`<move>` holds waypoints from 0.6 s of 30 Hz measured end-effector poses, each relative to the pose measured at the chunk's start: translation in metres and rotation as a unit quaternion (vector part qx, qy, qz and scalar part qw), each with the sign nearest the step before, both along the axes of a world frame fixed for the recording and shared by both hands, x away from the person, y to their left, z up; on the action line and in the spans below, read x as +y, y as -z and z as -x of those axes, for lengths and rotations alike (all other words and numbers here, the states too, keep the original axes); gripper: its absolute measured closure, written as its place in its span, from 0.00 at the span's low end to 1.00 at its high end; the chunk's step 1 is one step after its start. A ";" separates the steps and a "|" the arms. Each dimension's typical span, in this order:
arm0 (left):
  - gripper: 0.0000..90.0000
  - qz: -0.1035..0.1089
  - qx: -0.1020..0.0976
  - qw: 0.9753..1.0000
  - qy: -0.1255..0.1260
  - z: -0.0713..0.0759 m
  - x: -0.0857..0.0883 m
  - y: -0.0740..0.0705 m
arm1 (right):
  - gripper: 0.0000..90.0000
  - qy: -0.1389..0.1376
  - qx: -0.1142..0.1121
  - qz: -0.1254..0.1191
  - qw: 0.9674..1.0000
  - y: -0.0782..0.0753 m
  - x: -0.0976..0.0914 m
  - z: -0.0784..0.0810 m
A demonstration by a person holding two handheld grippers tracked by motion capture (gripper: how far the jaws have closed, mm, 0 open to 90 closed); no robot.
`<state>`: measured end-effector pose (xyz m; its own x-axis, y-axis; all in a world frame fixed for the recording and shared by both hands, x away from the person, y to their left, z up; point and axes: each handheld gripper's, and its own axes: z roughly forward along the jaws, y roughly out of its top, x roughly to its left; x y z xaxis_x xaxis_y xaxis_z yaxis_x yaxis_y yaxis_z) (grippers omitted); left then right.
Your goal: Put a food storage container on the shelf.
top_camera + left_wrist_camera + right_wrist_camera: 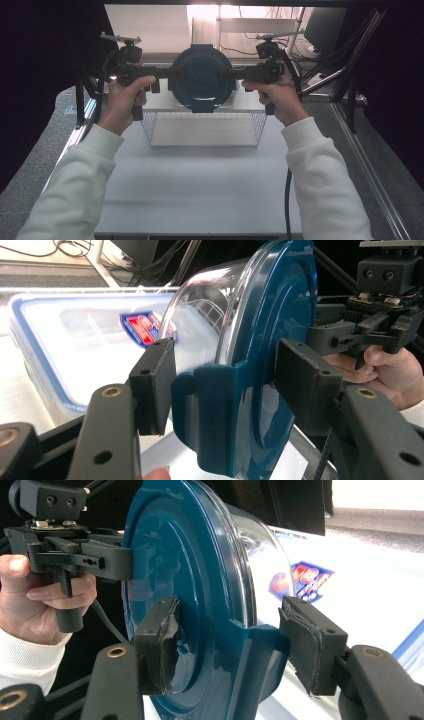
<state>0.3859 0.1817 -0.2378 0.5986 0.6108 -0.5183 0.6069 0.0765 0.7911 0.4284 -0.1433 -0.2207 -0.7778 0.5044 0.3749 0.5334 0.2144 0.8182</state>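
A round clear container with a dark blue lid point(202, 80) hangs in the air above a wire basket point(260, 127), turned on its side so the lid faces me. My left gripper point(175, 72) is shut on the latch tab at its left edge. My right gripper point(227, 75) is shut on the tab at its right edge. In the left gripper view the pads point(155, 385) pinch the blue tab and lid rim point(280, 315), with the right gripper point(345, 337) beyond. The right gripper view has its own jaws point(232, 645) clamped over the lid point(185, 555), with the left gripper point(120, 562) behind.
The empty wire basket stands on a white table point(200, 190), directly below the held container. A rectangular box with a blue-rimmed lid point(75, 340) and a red-and-blue label point(142, 327) lies beyond it. Metal frame posts point(350, 100) flank the table.
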 end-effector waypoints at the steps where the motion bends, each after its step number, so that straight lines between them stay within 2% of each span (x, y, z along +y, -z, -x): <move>1: 0.47 0.003 0.002 1.000 -0.001 -0.003 0.000 -0.002 | 0.47 0.000 0.000 0.002 1.000 -0.003 0.000 -0.003; 2: 0.47 0.003 0.002 1.000 -0.001 -0.003 0.000 -0.002 | 0.47 0.000 0.000 0.002 1.000 -0.003 0.000 -0.003; 7: 0.47 0.014 0.002 1.000 -0.008 -0.024 -0.002 -0.008 | 0.47 0.004 0.005 -0.002 1.000 -0.012 -0.001 -0.022; 8: 0.47 0.014 0.002 1.000 -0.007 -0.027 -0.002 -0.008 | 0.47 0.005 0.008 -0.002 1.000 -0.013 -0.001 -0.031; 9: 0.47 0.016 0.003 1.000 -0.008 -0.032 -0.002 -0.008 | 0.47 0.005 0.008 -0.002 1.000 -0.013 -0.001 -0.031; 10: 0.47 0.019 0.006 1.000 -0.010 -0.039 -0.002 -0.006 | 0.47 0.007 0.013 -0.002 1.000 -0.013 -0.001 -0.039; 11: 0.47 0.019 0.006 1.000 -0.010 -0.039 -0.002 -0.006 | 0.47 0.007 0.013 -0.002 1.000 -0.013 -0.001 -0.039; 12: 0.47 0.019 0.009 1.000 -0.009 -0.042 -0.003 -0.004 | 0.47 0.007 0.019 -0.002 1.000 -0.011 -0.002 -0.047; 16: 0.47 0.022 0.029 0.999 -0.007 -0.059 0.001 0.006 | 0.47 0.011 0.031 -0.006 0.999 -0.002 0.000 -0.059; 18: 0.47 0.025 0.032 0.999 -0.009 -0.062 0.002 0.008 | 0.47 0.011 0.036 -0.006 0.999 0.000 0.001 -0.063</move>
<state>0.4480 0.1834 -0.2460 0.5527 0.5928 -0.5858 0.6546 0.1262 0.7454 0.4913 -0.1425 -0.2212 -0.7369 0.5164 0.4361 0.5957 0.1913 0.7801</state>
